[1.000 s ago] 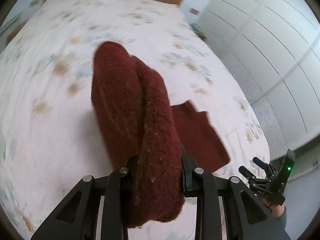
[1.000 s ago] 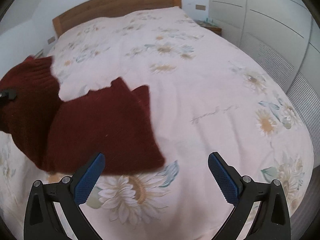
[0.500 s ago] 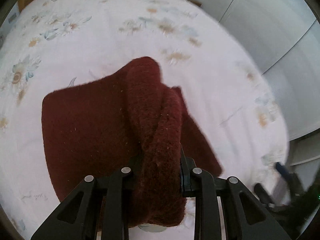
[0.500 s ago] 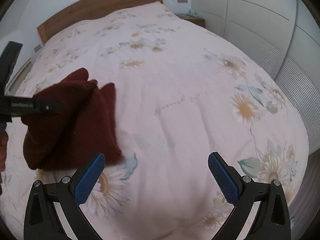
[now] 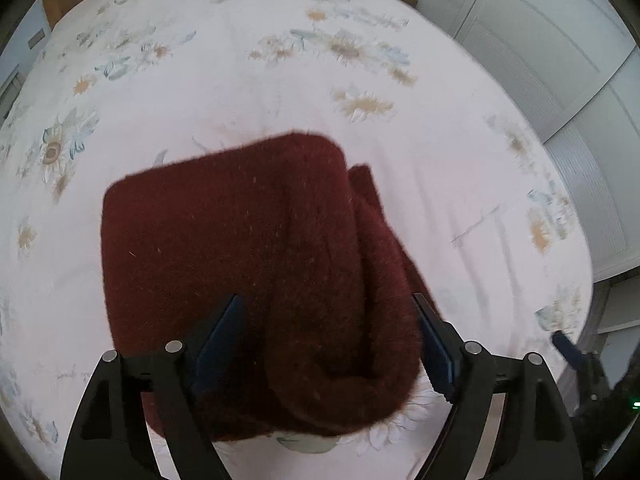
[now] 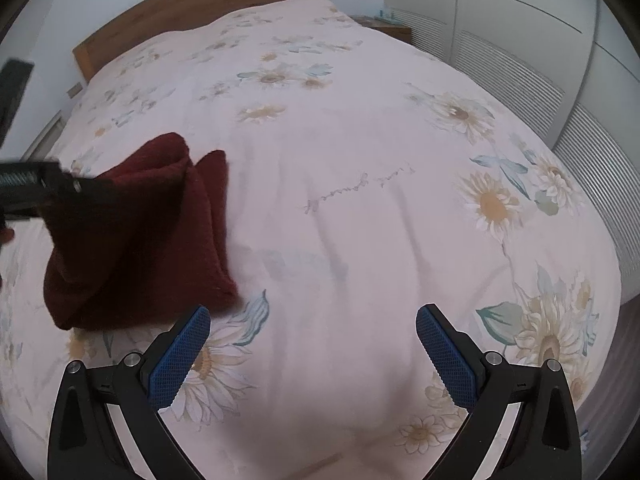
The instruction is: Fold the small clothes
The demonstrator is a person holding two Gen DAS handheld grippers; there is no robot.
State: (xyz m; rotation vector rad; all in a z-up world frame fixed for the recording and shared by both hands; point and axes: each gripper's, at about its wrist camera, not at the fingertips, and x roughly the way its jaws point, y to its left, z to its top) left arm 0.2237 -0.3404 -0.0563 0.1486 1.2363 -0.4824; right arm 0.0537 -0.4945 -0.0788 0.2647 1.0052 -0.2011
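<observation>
Item, your left gripper [image 5: 326, 344]: jaws spread wide and just been opening; the rolled edge of the dark red knitted garment [image 5: 248, 264] lies between the blue pads [image 5: 218, 338] without being pressed; released, then, not grasping.

Item, the garment: folded into a thick, roughly square bundle lying on the bedspread [image 5: 240, 92]; one smooth folded face on top, a rounded roll of fabric along the side nearer your right, and a lower layer showing beyond that roll; in the right wrist view it sits at the left of the frame [image 6: 136, 240], with the left gripper's dark frame [image 6: 36, 188] crossing over its upper left part; whether that frame touches the cloth there, you cannot tell.

Item, your right gripper [image 6: 312, 352]: jaws wide apart, nothing between the blue pads [image 6: 180, 356]; it hangs over bare bedspread [image 6: 360, 200], beside the garment and apart from it.

Item, the bedspread: pale pink with printed daisies and grey-blue leaves, some faint script across the middle.

Item, surroundings: wooden headboard [image 6: 200, 4] at the far end of the bed; white wardrobe doors [image 6: 500, 40] with slatted panels along the right; a small bedside table [image 6: 384, 26] between the two.
</observation>
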